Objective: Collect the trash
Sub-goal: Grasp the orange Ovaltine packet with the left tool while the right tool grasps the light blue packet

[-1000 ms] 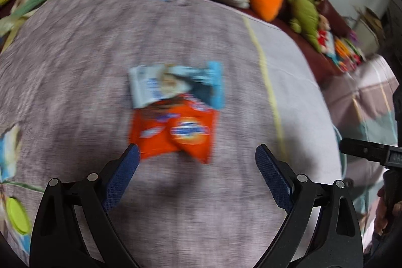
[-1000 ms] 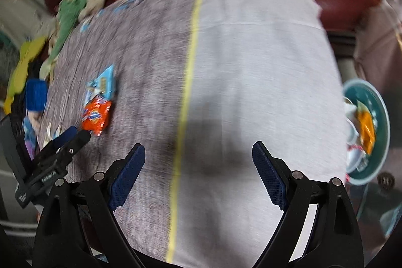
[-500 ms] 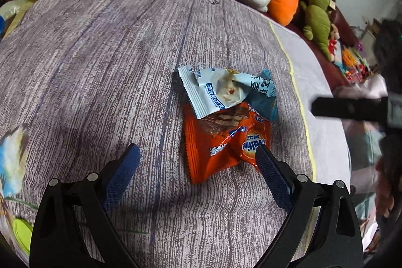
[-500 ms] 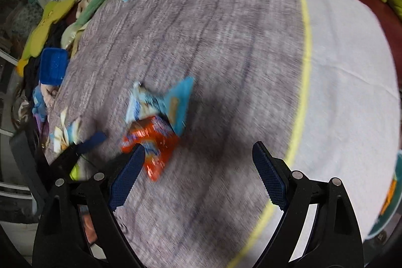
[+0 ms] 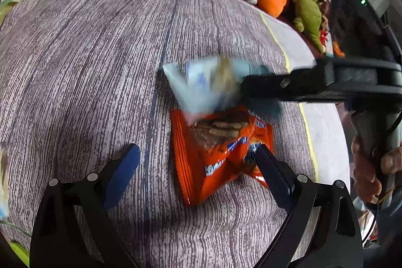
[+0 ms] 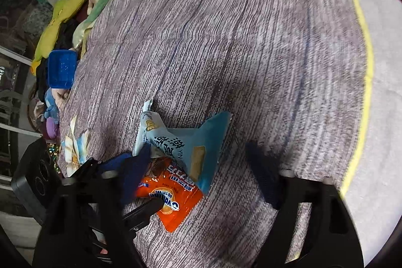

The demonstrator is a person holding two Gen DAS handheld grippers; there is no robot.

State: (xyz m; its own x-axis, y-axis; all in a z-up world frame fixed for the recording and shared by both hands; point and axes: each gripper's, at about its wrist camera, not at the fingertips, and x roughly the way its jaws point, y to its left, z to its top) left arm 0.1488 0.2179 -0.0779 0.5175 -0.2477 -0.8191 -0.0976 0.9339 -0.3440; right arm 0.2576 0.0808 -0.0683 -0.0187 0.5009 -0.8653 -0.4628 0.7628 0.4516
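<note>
Left wrist view: both grippers have closed in on the crinkled orange foil snack wrapper (image 5: 216, 155) and pale blue plastic wrapper (image 5: 201, 84) overlapping on the grey woven cloth (image 5: 88, 54). Left gripper (image 5: 198, 167) and right gripper (image 6: 201, 170), jaws apart, now straddle one each, ready to grasp.

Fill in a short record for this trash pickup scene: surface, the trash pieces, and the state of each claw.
surface: grey-purple woven cloth with a yellow stripe
trash 1: orange snack wrapper, flat on the cloth
trash 2: light blue wrapper, overlapping the orange one's far end
left claw: open, straddling the orange wrapper
right claw: open, at the blue wrapper
</note>
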